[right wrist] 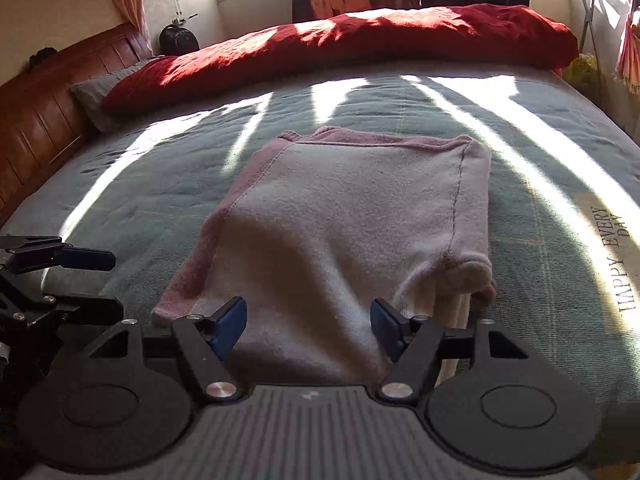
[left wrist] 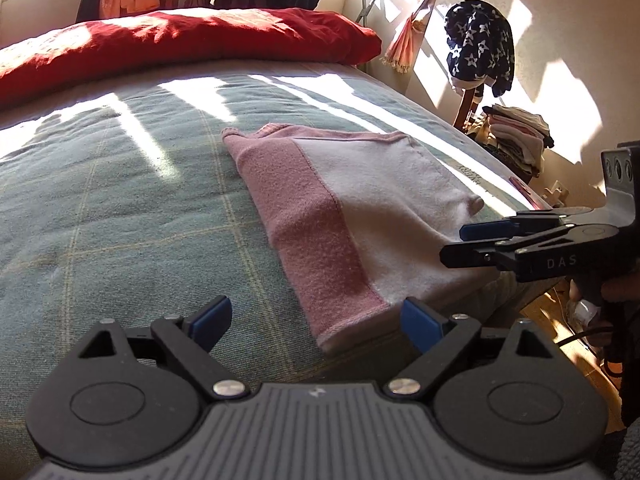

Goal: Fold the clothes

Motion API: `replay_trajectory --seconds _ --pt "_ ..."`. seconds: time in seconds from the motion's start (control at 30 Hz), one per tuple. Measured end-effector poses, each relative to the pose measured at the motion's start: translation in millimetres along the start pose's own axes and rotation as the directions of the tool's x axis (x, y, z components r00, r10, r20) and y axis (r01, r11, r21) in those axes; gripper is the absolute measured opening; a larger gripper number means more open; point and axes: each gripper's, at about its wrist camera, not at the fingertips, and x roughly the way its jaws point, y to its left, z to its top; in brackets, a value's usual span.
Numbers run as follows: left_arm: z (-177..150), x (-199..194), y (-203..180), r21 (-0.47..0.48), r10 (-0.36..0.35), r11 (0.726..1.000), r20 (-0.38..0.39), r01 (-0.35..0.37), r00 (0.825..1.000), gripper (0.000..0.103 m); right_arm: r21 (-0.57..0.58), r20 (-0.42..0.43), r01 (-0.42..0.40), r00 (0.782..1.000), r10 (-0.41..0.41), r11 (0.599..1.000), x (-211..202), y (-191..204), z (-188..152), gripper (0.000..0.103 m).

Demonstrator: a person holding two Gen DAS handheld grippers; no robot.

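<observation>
Both grippers were matte black: the left gripper (left wrist: 318, 322) and right gripper (right wrist: 308, 322) carried blue pads (left wrist: 420, 324), silver pivot screws, round discs and a ribbed grey base. White "DAS" lettering marked the right one's side.

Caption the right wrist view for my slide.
Open right gripper over a folded pink garment on the green bedspread.

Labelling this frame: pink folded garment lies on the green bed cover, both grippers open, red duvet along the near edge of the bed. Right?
Not quite. The red duvet lies along the far edge of the bed, beyond the pink folded garment, as the right wrist view shows. The rest holds: the garment lies on the green bed cover, and the left gripper and right gripper are both open.
</observation>
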Motion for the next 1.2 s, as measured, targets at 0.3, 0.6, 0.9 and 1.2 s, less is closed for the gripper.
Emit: replay_trajectory --seconds 0.3,0.6,0.9,1.2 --pt "0.8 -5.0 12.4 -0.033 -0.008 0.999 0.022 0.009 1.000 0.094 -0.044 -0.036 0.007 0.999 -0.009 0.999 25.1 24.1 18.2 0.082" --pt "6.8 -5.8 34.2 -0.084 0.022 0.996 0.051 -0.018 0.998 0.095 -0.054 0.048 -0.023 0.999 0.025 0.998 2.3 29.7 35.4 0.084" --pt "-2.2 -22.0 81.1 -0.208 0.085 0.976 0.084 -0.066 0.993 0.096 -0.173 -0.054 -0.128 0.991 0.120 0.977 86.2 76.8 55.1 0.096" --pt "-4.1 -5.2 96.8 -0.249 0.042 0.968 0.072 -0.023 0.997 0.096 -0.076 -0.096 -0.140 0.987 0.132 0.987 92.4 67.6 43.7 0.103"
